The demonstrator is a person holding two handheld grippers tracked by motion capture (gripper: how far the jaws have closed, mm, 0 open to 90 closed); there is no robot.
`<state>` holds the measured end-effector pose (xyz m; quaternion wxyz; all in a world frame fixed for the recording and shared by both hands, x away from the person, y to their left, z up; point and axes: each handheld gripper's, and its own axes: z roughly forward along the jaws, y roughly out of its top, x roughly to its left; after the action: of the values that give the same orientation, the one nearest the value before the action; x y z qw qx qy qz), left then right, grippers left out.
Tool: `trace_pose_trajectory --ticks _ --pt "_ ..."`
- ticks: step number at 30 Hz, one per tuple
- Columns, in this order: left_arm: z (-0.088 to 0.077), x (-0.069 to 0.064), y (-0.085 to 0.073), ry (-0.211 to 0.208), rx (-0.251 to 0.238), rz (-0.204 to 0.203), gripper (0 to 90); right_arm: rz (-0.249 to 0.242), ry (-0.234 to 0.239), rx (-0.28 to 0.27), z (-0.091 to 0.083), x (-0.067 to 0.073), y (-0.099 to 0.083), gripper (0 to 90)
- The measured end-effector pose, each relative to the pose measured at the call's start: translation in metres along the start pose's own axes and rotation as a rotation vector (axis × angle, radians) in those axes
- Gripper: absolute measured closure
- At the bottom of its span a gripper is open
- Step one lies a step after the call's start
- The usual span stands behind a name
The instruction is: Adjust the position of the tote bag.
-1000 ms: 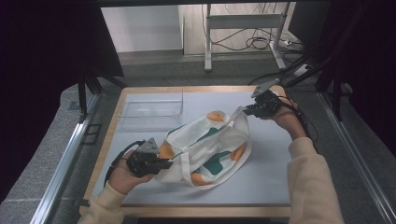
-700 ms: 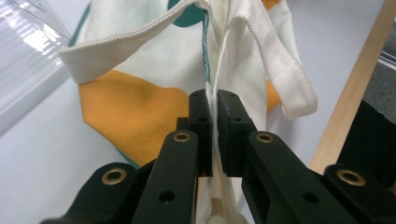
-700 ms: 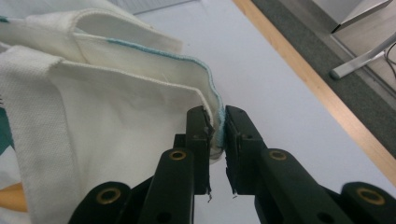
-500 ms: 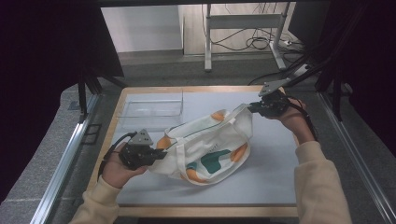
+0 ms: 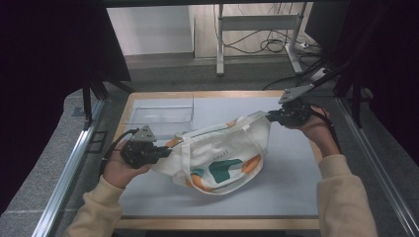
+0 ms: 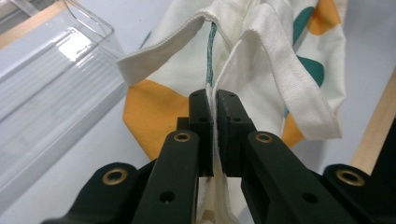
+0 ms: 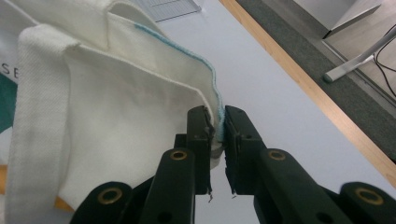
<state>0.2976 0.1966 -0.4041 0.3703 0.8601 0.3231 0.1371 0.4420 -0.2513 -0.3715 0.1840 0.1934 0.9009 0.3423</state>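
Both grippers' jaws clamped, hands apart

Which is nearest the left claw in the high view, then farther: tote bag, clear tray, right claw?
1. Tote bag: clamped in the left claw, at its tip.
2. Clear tray: beyond it, at the table's far left.
3. Right claw: across the bag, at its far end.

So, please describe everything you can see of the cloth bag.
The cloth bag looks like cream canvas with orange and teal shapes and small dark lettering. It has flat woven handles and a teal seam inside its rim. It hangs stretched between the left gripper and the right gripper, each shut on an end of its rim, sagging onto the pale table. A clear plastic box stands behind it.
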Motion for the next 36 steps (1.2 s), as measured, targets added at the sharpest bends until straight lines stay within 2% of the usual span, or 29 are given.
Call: trace_pose_trajectory --ticks 6,11,13,18,19,24,27,31,32,33,34,36 --pt "-0.003 0.007 0.006 0.022 -0.008 -0.001 86.4 0.017 0.007 -0.015 -0.008 0.004 -0.003 80.5" --pt "-0.003 0.017 0.014 0.040 -0.005 -0.001 86.4 0.011 -0.009 -0.031 -0.020 0.011 -0.003 80.6" --pt "-0.002 0.025 0.019 0.046 -0.013 -0.004 86.4 -0.001 -0.024 -0.035 -0.029 0.017 -0.003 80.6" --pt "-0.004 0.034 0.029 0.056 -0.035 -0.003 86.5 -0.009 -0.048 -0.079 -0.049 0.028 -0.007 80.7" --pt "-0.005 0.036 0.037 0.065 -0.034 0.007 86.5 -0.016 -0.055 -0.082 -0.052 0.031 -0.007 80.6" --pt "-0.009 0.038 0.051 0.089 -0.040 0.039 86.5 -0.031 -0.088 -0.100 -0.066 0.042 -0.009 80.6" --pt "-0.007 0.039 0.053 0.083 -0.048 0.046 86.5 -0.029 -0.097 -0.106 -0.070 0.045 -0.013 80.6" --pt "0.006 0.038 0.044 0.056 -0.032 0.031 86.4 -0.015 -0.083 -0.097 -0.068 0.054 -0.025 80.6" --pt "0.009 0.039 0.041 0.045 -0.026 0.028 86.3 -0.004 -0.069 -0.094 -0.065 0.059 -0.034 80.6" --pt "0.013 0.040 0.038 0.035 -0.021 0.019 86.3 -0.004 -0.069 -0.094 -0.065 0.059 -0.034 80.6" --pt "0.016 0.041 0.035 0.023 -0.014 0.015 86.2 0.012 -0.045 -0.094 -0.061 0.063 -0.044 80.5" --pt "0.022 0.042 0.029 0.001 0.005 0.008 86.1 0.022 -0.035 -0.091 -0.060 0.065 -0.048 80.5"
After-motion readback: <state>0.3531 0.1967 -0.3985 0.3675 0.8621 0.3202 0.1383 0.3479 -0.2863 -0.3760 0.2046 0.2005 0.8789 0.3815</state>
